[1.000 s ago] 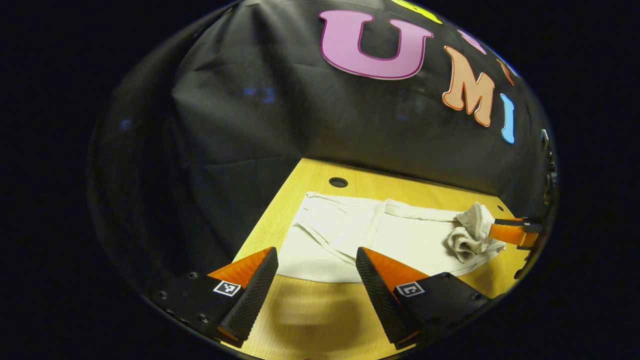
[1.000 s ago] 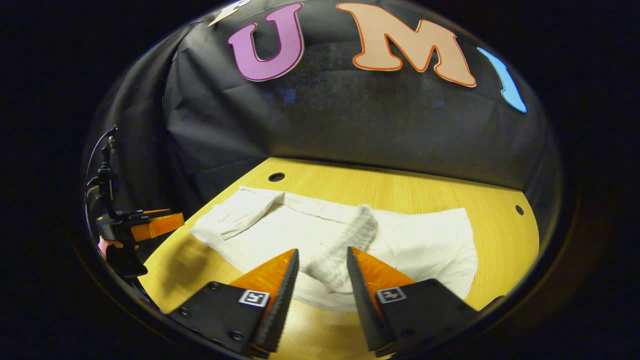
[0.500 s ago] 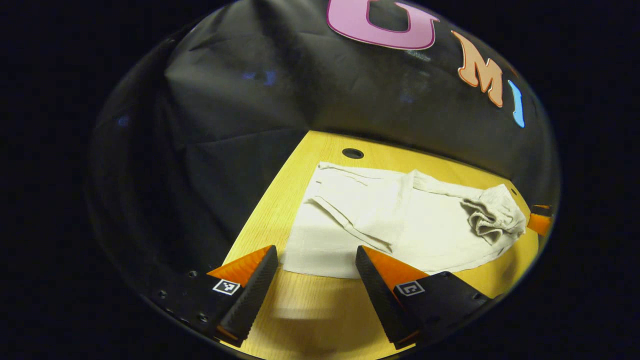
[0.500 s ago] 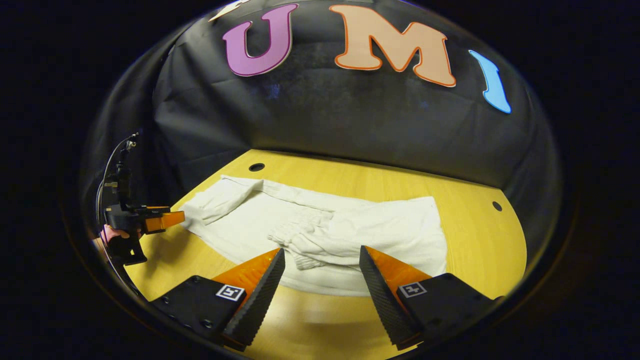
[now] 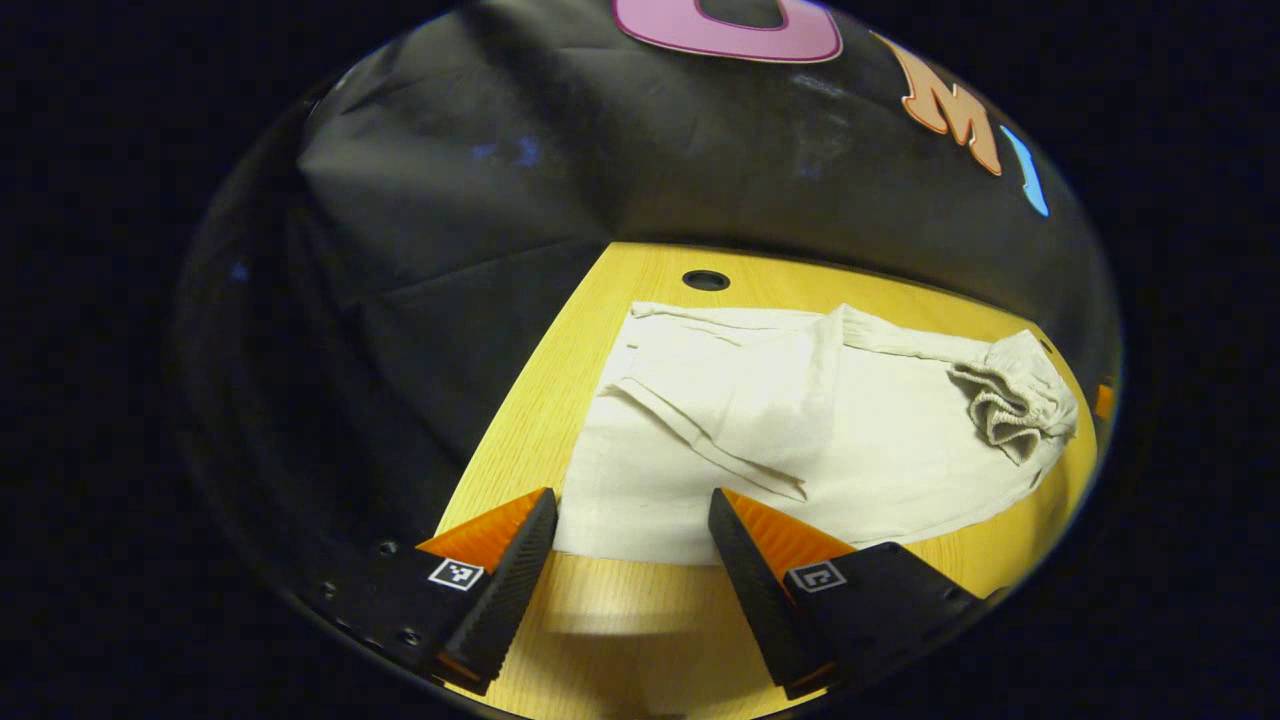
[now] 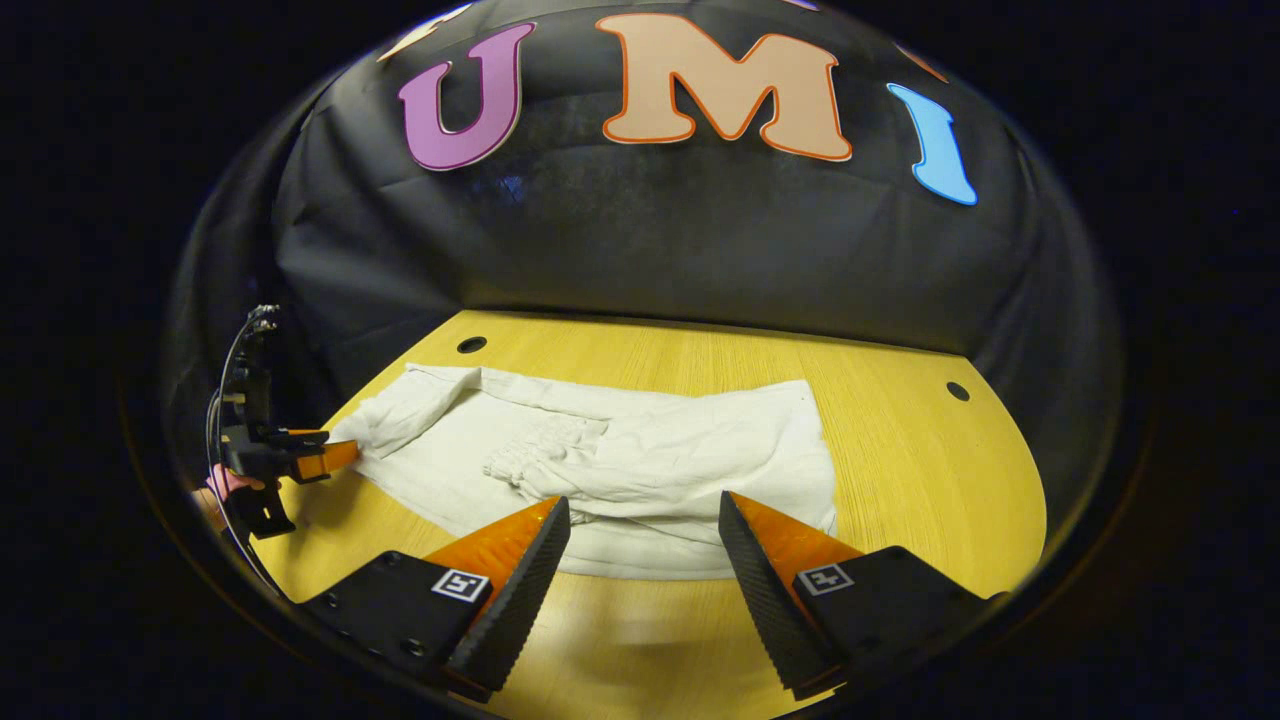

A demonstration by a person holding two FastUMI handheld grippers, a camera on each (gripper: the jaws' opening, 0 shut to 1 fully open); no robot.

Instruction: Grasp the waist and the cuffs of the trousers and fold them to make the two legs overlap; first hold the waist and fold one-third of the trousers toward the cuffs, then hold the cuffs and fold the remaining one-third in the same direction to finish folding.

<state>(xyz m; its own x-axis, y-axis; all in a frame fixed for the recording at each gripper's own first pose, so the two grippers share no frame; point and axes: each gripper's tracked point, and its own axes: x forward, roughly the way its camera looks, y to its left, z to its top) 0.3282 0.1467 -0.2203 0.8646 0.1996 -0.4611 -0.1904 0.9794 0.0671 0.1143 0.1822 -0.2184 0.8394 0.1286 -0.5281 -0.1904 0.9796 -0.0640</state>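
Lying lengthwise left-to-right on the table [image 6: 930, 450], the trousers [image 6: 640, 470] sit just beyond both grippers — left gripper [image 5: 630, 545] nearest the cuffs, right gripper [image 6: 640, 550] nearest the crumpled waist [image 6: 540, 462] — fingers apart, holding nothing.

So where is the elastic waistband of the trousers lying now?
In the right gripper view the waistband lies bunched on top of the trousers, left of centre, just beyond the right gripper, untouched.

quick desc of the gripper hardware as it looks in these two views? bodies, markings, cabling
Both the left gripper and right gripper have black bodies with visible screws, wedge-shaped fingers with ribbed inner faces, and a small square black-and-white marker tag at each finger's base. In the right gripper view, a thin black cable arcs over the left gripper.
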